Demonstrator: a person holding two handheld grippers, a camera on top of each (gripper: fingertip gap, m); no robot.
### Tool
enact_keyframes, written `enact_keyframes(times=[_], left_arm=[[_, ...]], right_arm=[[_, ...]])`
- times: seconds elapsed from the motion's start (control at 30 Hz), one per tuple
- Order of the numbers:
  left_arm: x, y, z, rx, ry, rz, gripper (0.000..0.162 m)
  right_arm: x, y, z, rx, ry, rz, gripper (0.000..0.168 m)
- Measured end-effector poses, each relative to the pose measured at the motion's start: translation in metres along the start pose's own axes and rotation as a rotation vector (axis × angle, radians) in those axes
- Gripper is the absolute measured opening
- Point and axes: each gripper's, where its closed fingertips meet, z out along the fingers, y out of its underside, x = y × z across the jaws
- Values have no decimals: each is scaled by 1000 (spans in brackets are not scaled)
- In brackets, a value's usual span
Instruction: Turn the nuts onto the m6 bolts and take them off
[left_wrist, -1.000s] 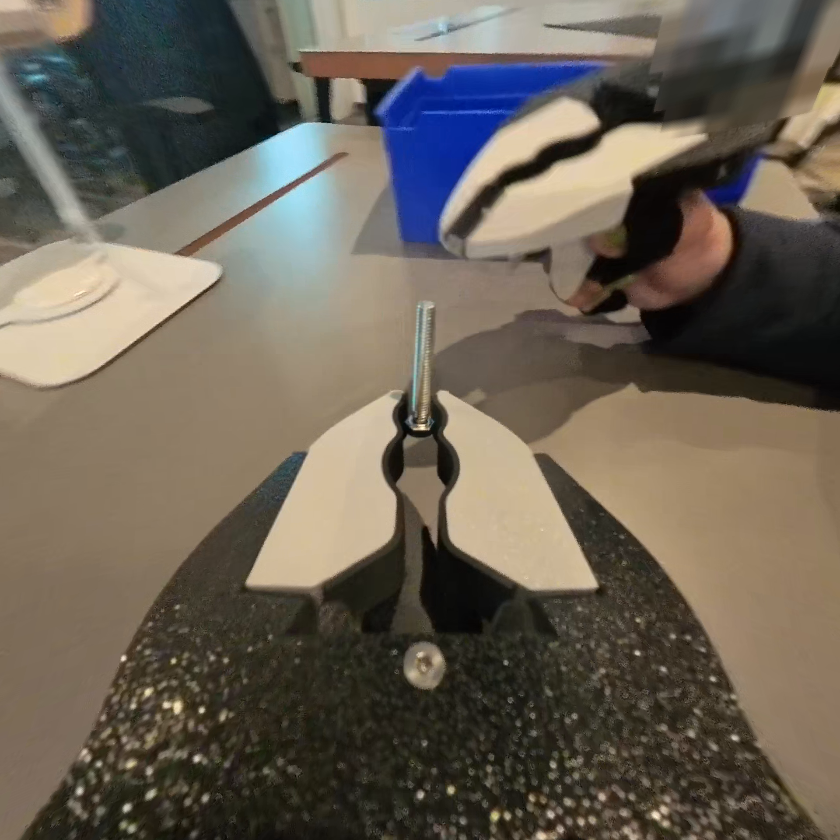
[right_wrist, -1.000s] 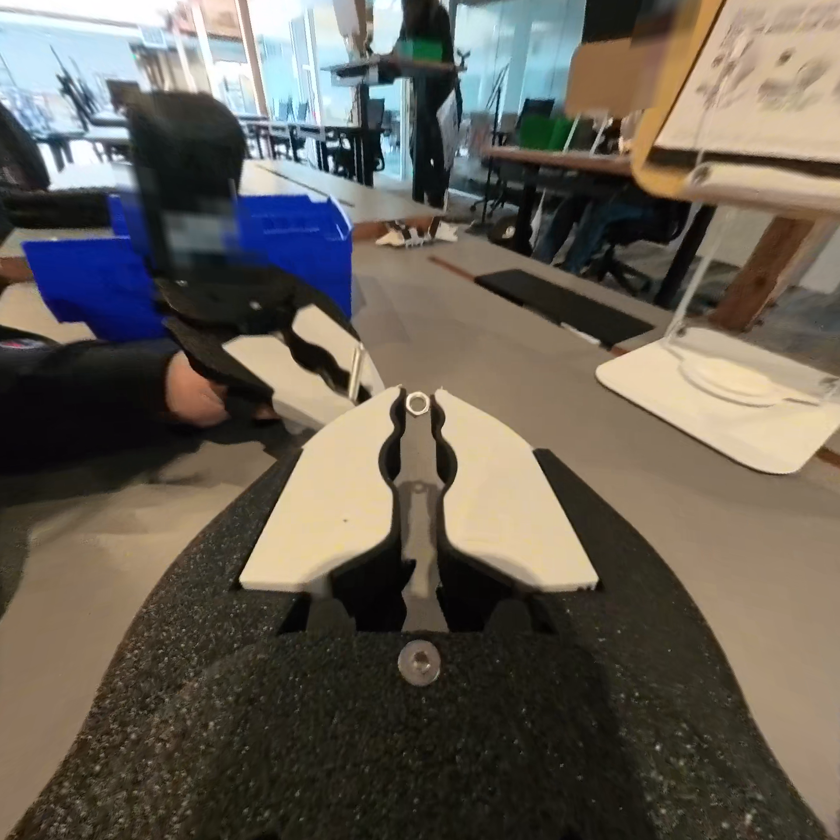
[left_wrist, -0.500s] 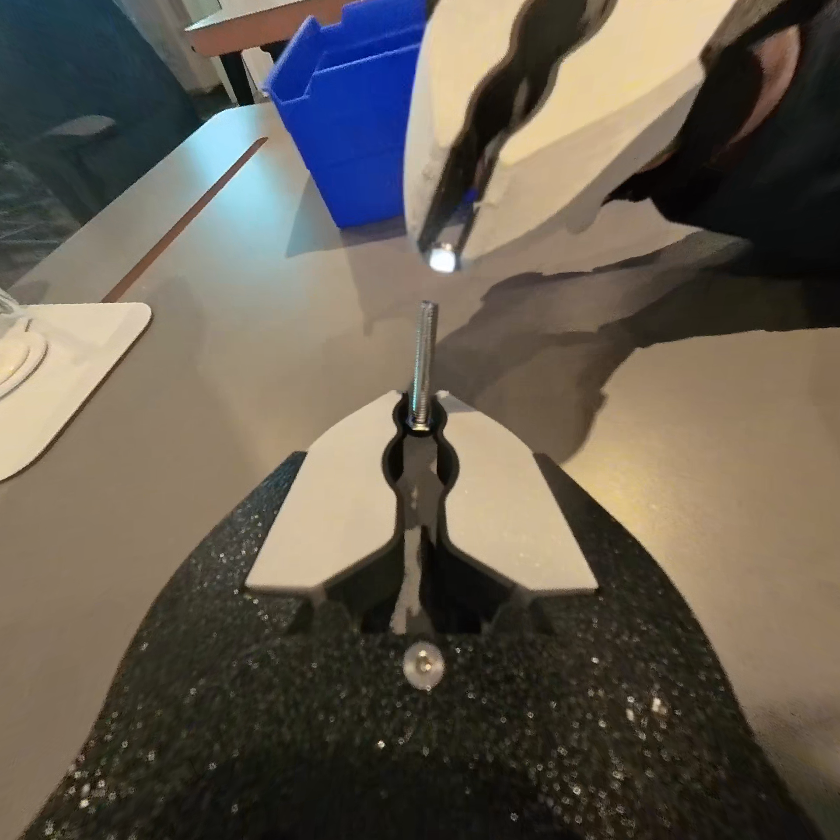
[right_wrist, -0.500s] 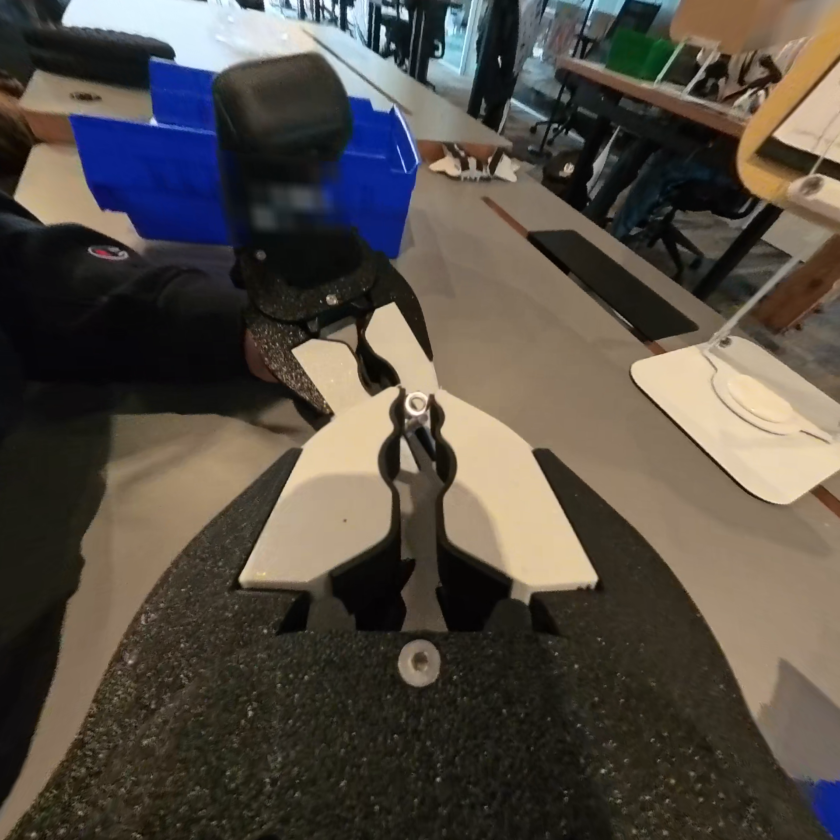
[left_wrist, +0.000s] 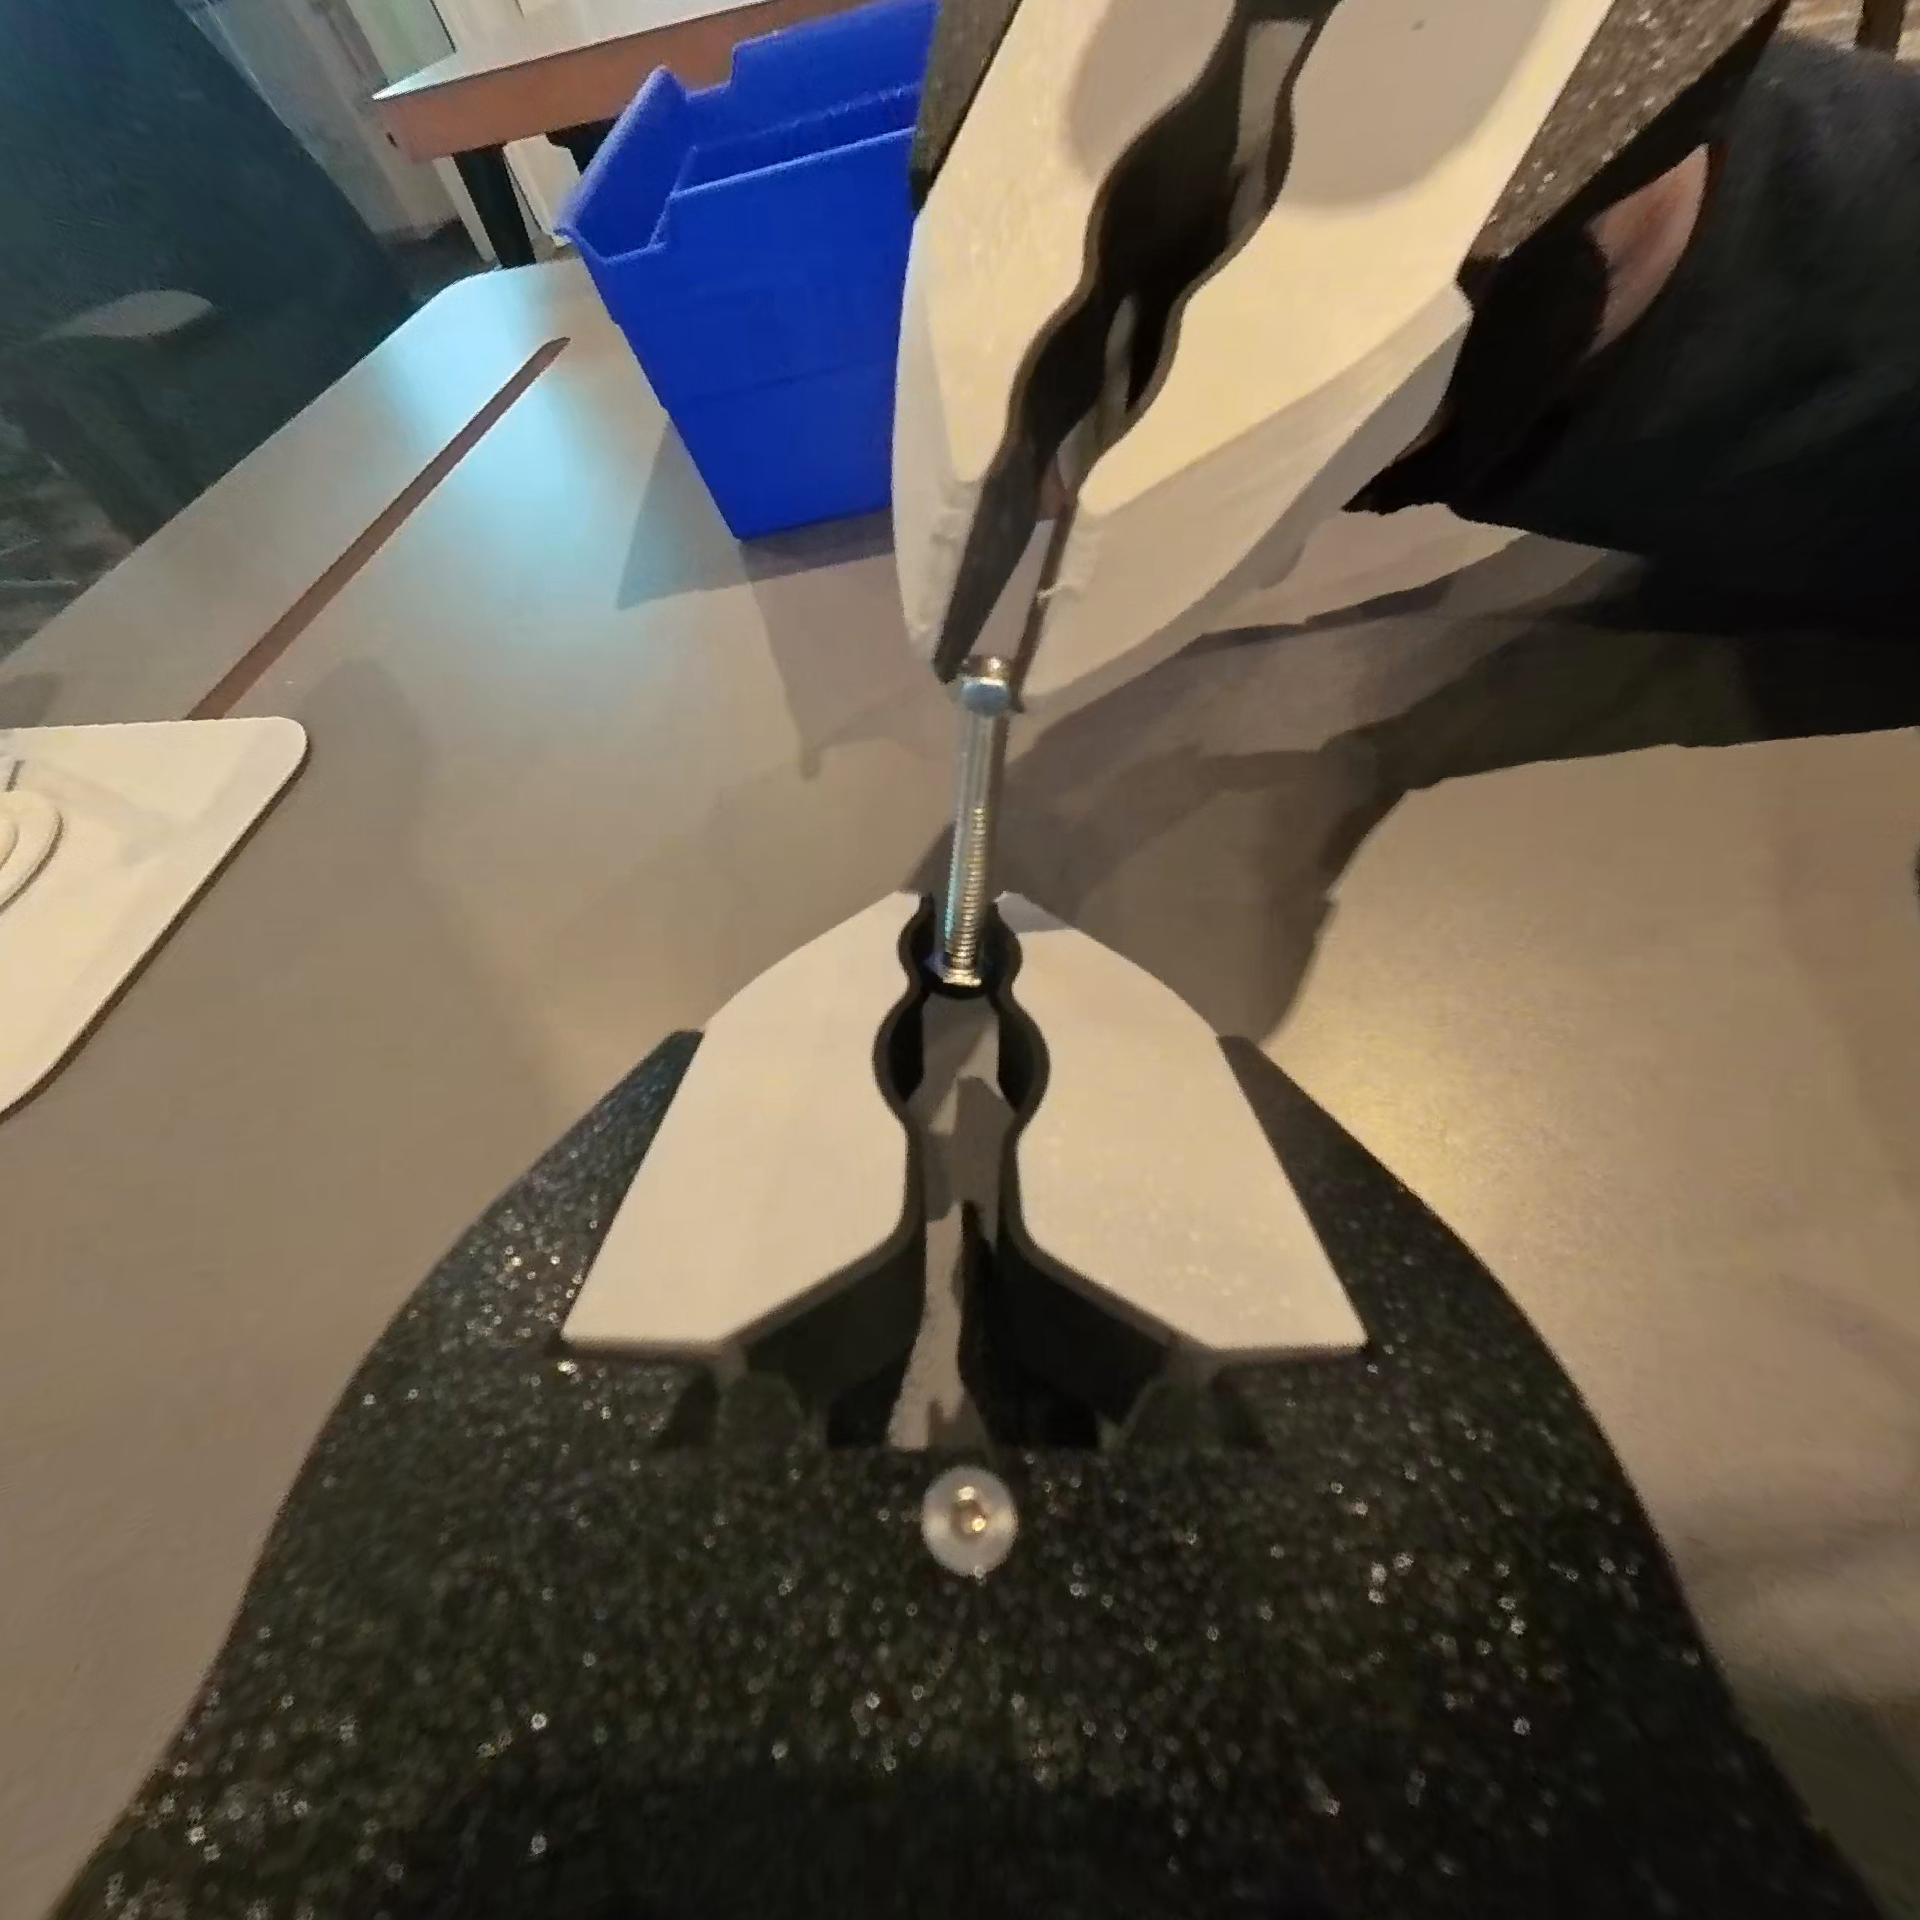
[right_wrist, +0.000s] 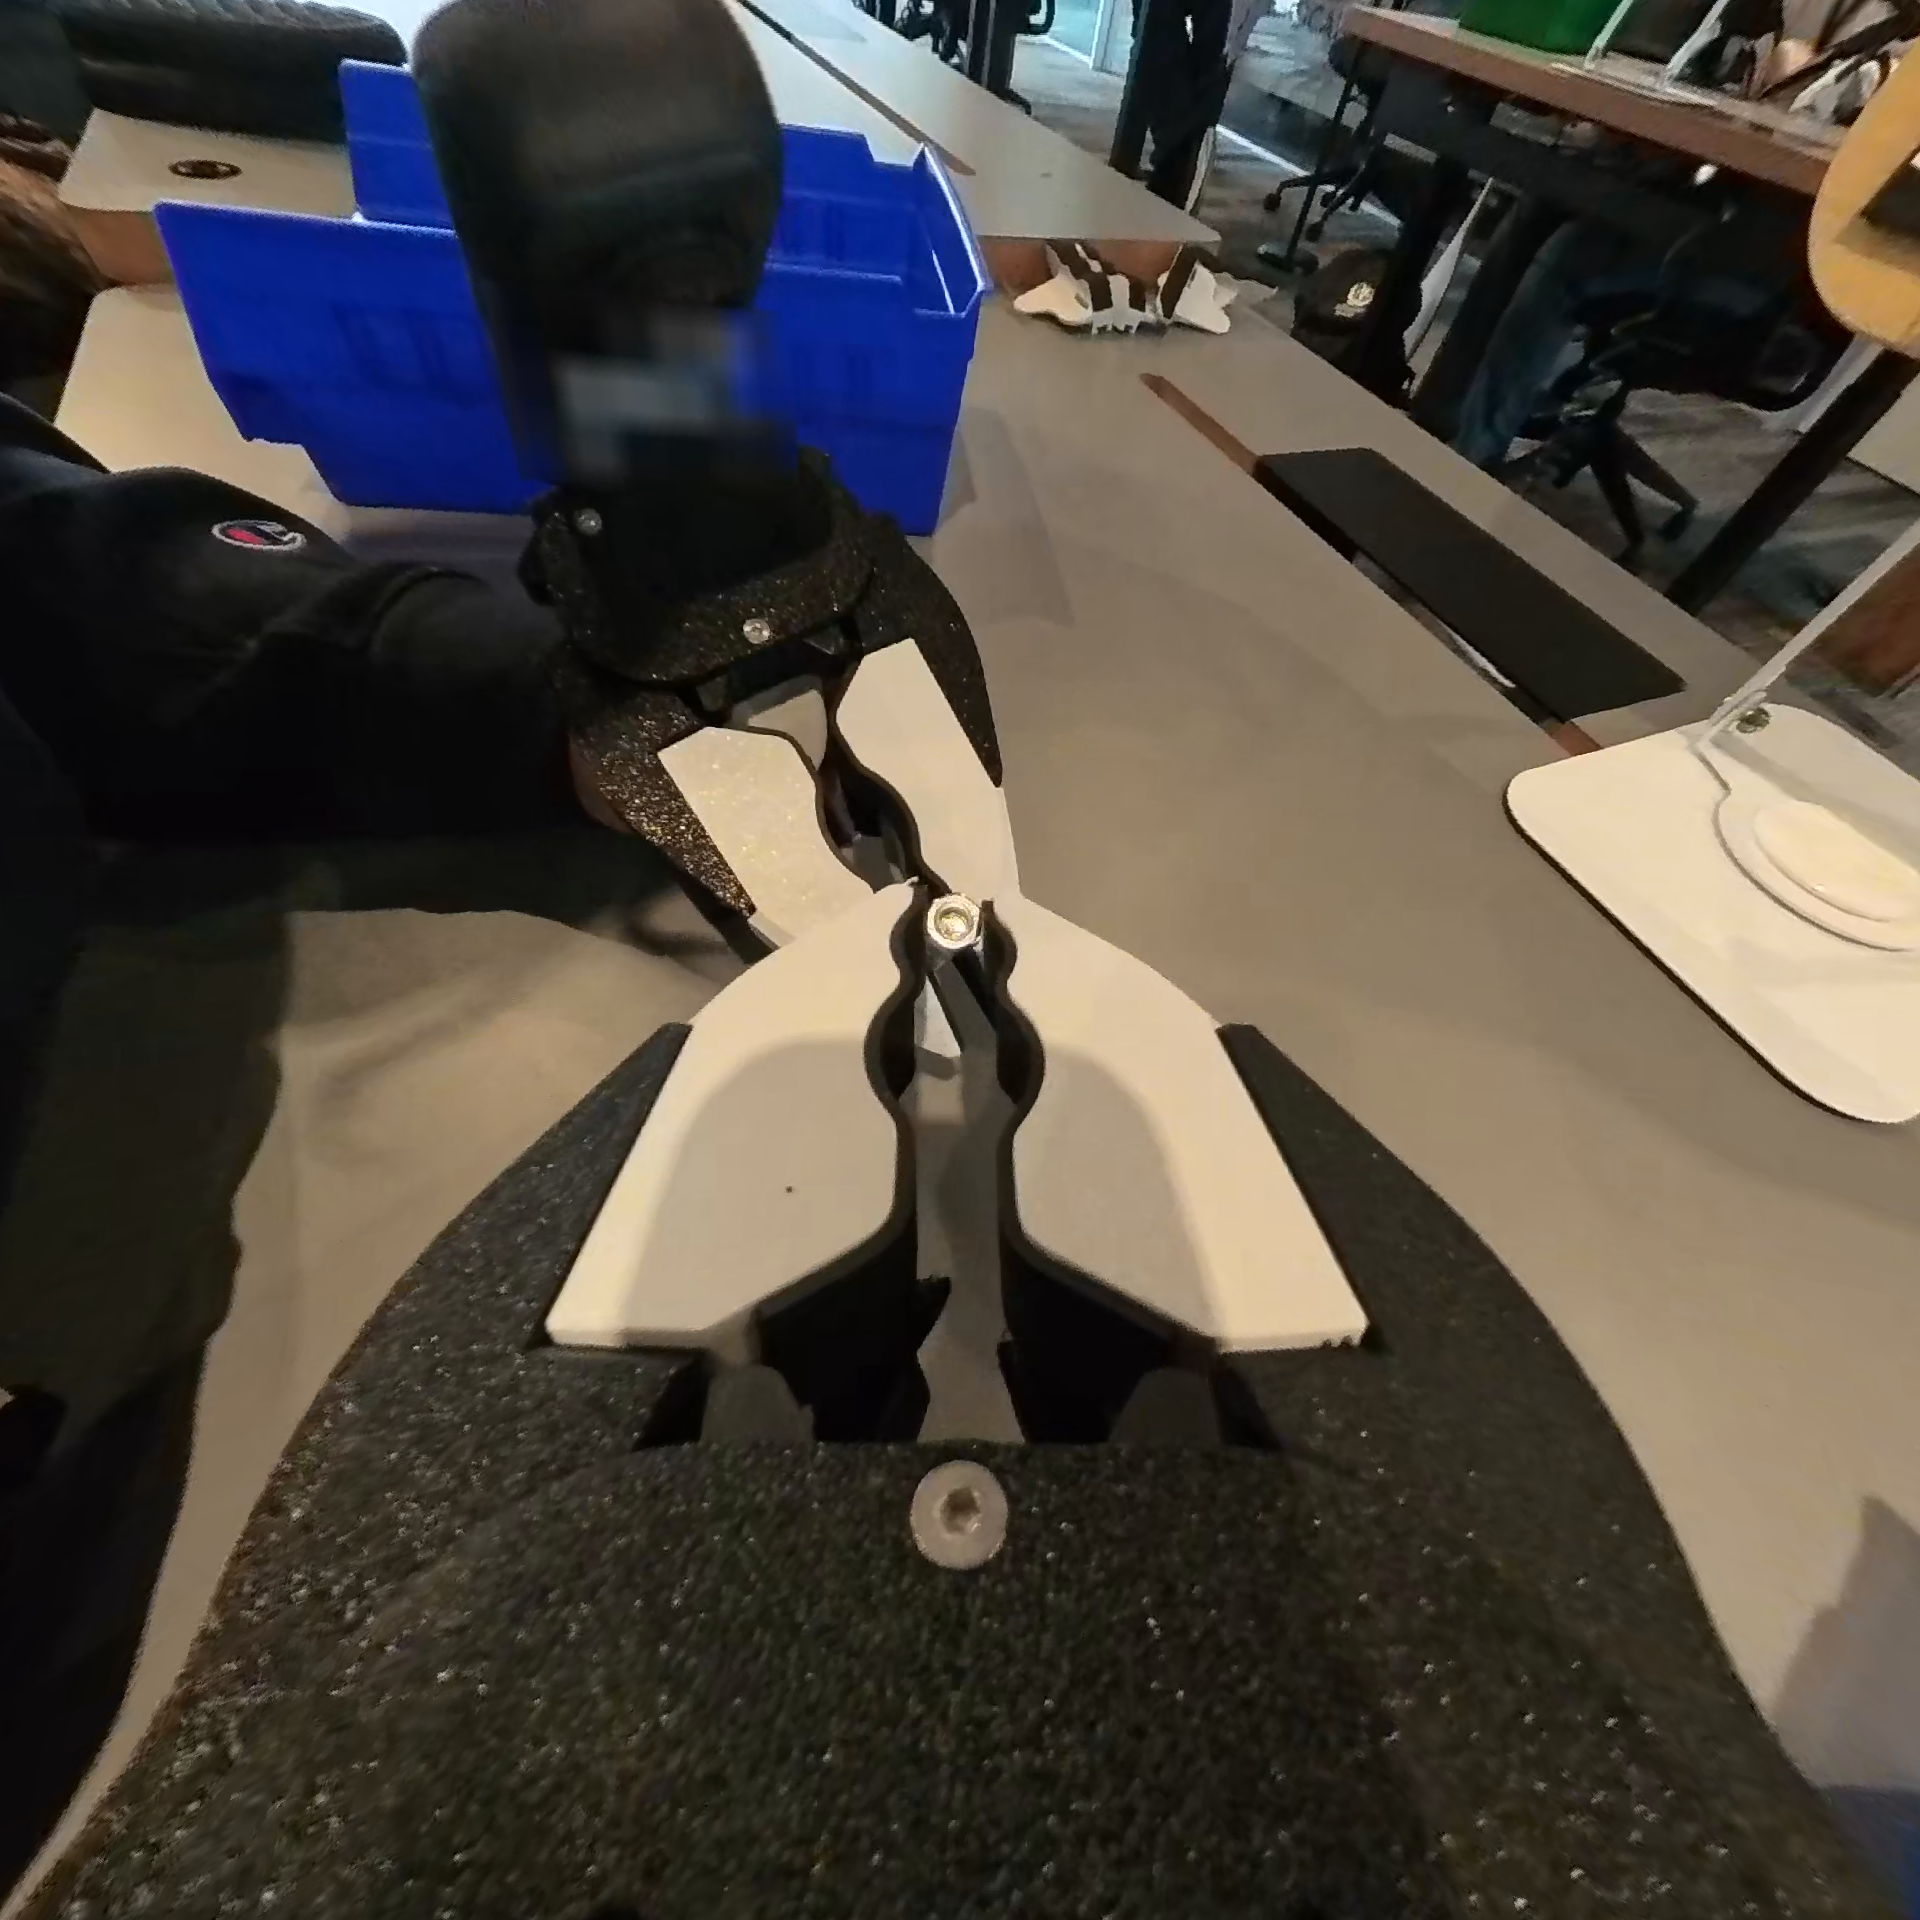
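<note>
In the left wrist view, the left gripper (left_wrist: 961, 961) was seen pressed together on the lower end of a threaded bolt (left_wrist: 969, 831), which was held upright in the notch at its tips, above the grey table (left_wrist: 468, 935). The right gripper (left_wrist: 987, 681) was seen reaching down from above, its white fingers (left_wrist: 1195, 416) pinched on a small silver nut (left_wrist: 985, 694). The nut was set right at the top end of the bolt, touching it (whether any thread was engaged could not be told). A dark sleeve (left_wrist: 1714, 416) was seen behind the right gripper. A blue bin (left_wrist: 748, 312) stood well behind on the table, and a white pad (left_wrist: 135, 862) lay at the left edge.

In the right wrist view, the nut (right_wrist: 953, 921) was seen clamped between the tips of the right gripper (right_wrist: 953, 925), its hole facing the camera. Just beyond and beneath it, the left gripper (right_wrist: 925, 883) was seen pointing toward it, held by a person's arm in a dark sleeve (right_wrist: 260, 675); its tips met those of the right gripper at the nut. Only a short stretch of the bolt (right_wrist: 940, 961) was visible below the nut, between the fingers. The blue bin (right_wrist: 883, 343) stood behind the left gripper, and a white pad (right_wrist: 1662, 935) lay at the right on the table (right_wrist: 1299, 779).
</note>
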Motion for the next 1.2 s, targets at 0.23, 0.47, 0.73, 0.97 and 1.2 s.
enact_keyframes(times=[0.23, 0.47, 0.73, 0.97, 1.2], left_arm=[[0, -1, -1, 11, 9, -6, 9], [1, -1, 0, 7, 15, -5, 9], [2, 0, 0, 3, 16, -3, 9], [2, 0, 0, 6, 16, -7, 9], [-4, -7, -5, 67, 6, -63, 8]], right_arm=[[0, 0, -1, 22, -24, 40, 10], [-1, -1, 0, 36, -36, 49, 10], [-1, 0, 1, 35, -28, 19, 12], [-1, -3, 0, 53, -23, 15, 15], [4, -19, -8, 222, -46, 99, 24]])
